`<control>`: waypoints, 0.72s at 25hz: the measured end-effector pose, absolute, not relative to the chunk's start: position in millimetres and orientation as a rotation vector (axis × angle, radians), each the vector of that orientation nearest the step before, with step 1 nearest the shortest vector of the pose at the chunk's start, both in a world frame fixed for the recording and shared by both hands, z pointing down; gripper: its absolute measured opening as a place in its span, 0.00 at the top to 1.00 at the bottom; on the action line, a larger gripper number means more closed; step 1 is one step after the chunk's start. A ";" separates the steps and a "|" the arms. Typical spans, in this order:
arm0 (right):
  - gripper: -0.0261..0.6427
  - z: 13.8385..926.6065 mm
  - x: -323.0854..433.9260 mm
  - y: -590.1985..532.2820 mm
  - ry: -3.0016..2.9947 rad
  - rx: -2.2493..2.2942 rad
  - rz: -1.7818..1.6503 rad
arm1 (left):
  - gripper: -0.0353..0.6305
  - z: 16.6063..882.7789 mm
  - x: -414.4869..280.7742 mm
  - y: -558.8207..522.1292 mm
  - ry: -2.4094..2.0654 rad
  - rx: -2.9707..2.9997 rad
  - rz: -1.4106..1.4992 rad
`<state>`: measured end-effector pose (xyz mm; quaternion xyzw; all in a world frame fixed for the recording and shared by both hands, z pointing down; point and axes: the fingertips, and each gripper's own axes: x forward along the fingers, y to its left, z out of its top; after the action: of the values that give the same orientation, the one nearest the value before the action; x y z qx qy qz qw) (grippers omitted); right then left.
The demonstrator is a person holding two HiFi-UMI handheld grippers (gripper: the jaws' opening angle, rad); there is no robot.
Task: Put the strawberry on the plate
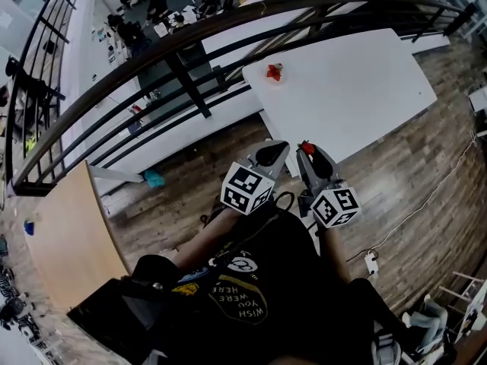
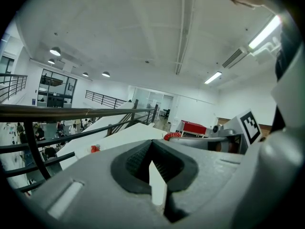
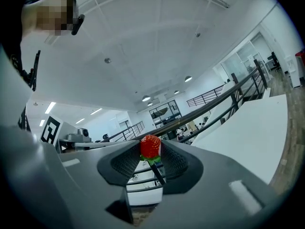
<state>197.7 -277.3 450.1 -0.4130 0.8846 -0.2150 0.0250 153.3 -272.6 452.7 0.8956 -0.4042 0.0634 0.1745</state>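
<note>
While your right claw (image 3: 151, 152) grips the strawberry (image 3: 150, 146), left claw (image 2: 151, 168) shut and empty, the white tabletop (image 1: 342, 90) lies ahead, well apart.

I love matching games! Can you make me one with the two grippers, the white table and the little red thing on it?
Things:
1. right gripper
2. left gripper
3. white table
4. small red thing

Places or states:
A. lies on the table top, far from both grippers
B. jaws together, nothing between them
C. clamped on a strawberry
D. stands on the wooden floor, next to the black railing

Pairs: 1-C, 2-B, 3-D, 4-A
</note>
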 end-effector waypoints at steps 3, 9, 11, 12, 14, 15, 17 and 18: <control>0.76 448.3 209.8 -311.3 2.730 -1.283 -0.698 | 0.95 450.5 165.0 -307.3 -1.134 2.527 0.205; 0.76 439.8 206.9 -380.6 2.713 -1.321 -0.736 | 0.95 440.0 156.9 -376.3 -1.118 2.520 0.224; 0.76 439.9 194.6 -402.5 2.714 -1.333 -0.738 | 0.95 440.1 144.0 -396.8 -1.107 2.517 0.220; 0.76 440.7 187.5 -414.2 2.712 -1.342 -0.736 | 0.95 440.4 136.4 -407.9 -1.100 2.517 0.216; 0.76 443.3 172.7 -437.8 2.703 -1.363 -0.728 | 0.95 442.5 120.1 -431.1 -1.089 2.521 0.209; 0.76 444.7 165.8 -448.6 2.697 -1.372 -0.723 | 0.95 444.3 112.6 -442.4 -1.085 2.526 0.208; 0.76 447.0 154.5 -468.3 2.688 -1.385 -0.710 | 0.95 448.0 101.9 -463.8 -1.073 2.541 0.204; 0.76 448.0 149.9 -478.0 2.685 -1.390 -0.705 | 0.95 449.3 98.2 -474.4 -1.066 2.547 0.201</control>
<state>149.9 -478.0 448.0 -0.4475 0.8648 -0.2272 0.0183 98.2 -474.4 449.3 0.9041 -0.3783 0.0715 0.1857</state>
